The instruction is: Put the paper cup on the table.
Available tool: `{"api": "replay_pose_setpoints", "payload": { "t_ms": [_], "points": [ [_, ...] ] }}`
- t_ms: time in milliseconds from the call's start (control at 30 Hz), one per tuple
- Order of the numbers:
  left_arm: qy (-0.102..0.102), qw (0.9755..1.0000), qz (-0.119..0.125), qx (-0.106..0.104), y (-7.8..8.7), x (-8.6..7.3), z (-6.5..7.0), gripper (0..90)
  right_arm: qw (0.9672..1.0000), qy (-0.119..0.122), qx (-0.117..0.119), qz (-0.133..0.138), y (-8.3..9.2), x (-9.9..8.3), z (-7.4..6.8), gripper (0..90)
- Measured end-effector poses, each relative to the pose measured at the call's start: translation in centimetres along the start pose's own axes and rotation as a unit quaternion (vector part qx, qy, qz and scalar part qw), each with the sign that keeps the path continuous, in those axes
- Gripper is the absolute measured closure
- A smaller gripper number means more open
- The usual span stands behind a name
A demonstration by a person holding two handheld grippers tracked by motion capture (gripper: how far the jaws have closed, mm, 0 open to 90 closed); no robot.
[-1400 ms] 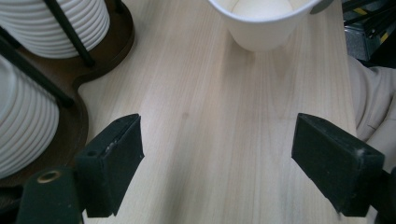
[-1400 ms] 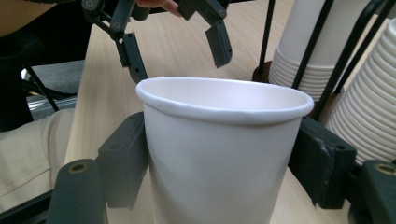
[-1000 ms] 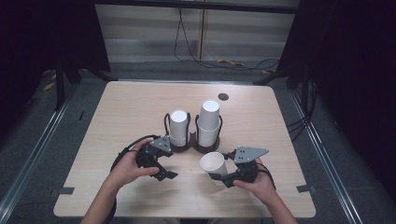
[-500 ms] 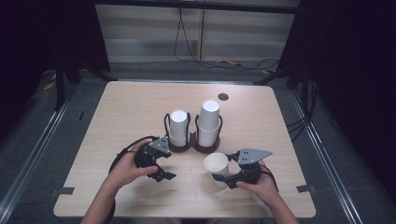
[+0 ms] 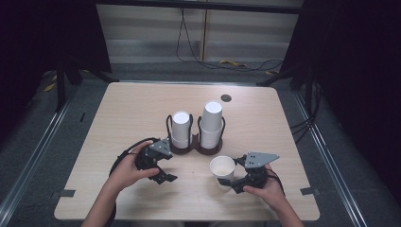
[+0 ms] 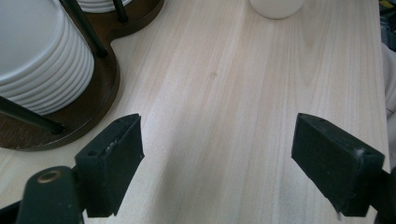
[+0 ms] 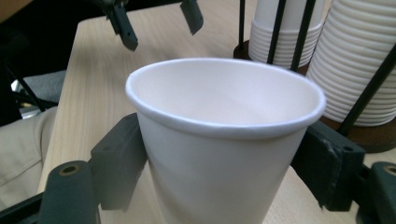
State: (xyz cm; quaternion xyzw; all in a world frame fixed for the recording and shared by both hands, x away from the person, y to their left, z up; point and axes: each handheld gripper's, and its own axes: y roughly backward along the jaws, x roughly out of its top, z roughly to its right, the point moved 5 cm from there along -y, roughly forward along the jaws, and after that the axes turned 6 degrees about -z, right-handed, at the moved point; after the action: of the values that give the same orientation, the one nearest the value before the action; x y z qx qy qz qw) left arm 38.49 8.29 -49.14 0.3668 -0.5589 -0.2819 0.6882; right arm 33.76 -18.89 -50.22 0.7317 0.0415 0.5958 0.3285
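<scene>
A white paper cup [image 5: 222, 168] stands upright on the table [image 5: 127, 113] with its mouth up, between the jaws of my right gripper [image 5: 227, 177]. In the right gripper view the two pads [image 7: 119, 158] lie against the sides of the cup [image 7: 219, 140]. These jaws have just been opening, with the cup between them. My left gripper [image 5: 167, 168] rests open on the table to the left, nothing between its fingers [image 6: 112, 163]. Behind them is a dark wooden cup holder [image 5: 194, 147] with two stacks of cups [image 5: 180, 127] [image 5: 211, 124].
Thin black rods rise around each stack [image 7: 285, 28]. The holder's base [image 6: 102, 79] lies close to my left gripper's left jaw. A small dark disc [image 5: 226, 98] sits near the table's far edge. Black cables trail from both grippers.
The right gripper and the cup have shifted slightly to the right and toward the near edge. Its jaws stand a little wider. The left gripper has stayed in place.
</scene>
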Motion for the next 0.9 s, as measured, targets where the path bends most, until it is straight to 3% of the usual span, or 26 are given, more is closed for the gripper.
{"api": "replay_pose_setpoints", "payload": {
  "t_ms": [233, 467, 633, 900],
  "points": [
    [-0.002, 1.0000, -0.001, 0.000, 0.1, -0.1, -0.1, 16.5, 0.9998, 0.007, 0.002, -0.017, -0.2, -0.6, -0.1, 22.4],
    [0.002, 1.0000, -0.002, -0.003, -0.1, -0.3, 0.0, 16.5, 0.9998, 0.000, 0.004, -0.020, -0.1, -0.6, -0.1, 21.2],
    [0.001, 1.0000, -0.005, -0.004, -0.1, -0.4, 0.0, 16.5, 0.9995, -0.012, 0.005, -0.028, 0.0, -0.6, 0.1, 14.5],
    [0.000, 1.0000, 0.000, -0.004, 0.1, -0.3, 0.1, 16.5, 0.9985, -0.023, -0.005, -0.049, 1.3, -1.3, 0.2, 13.4]
  ]
}}
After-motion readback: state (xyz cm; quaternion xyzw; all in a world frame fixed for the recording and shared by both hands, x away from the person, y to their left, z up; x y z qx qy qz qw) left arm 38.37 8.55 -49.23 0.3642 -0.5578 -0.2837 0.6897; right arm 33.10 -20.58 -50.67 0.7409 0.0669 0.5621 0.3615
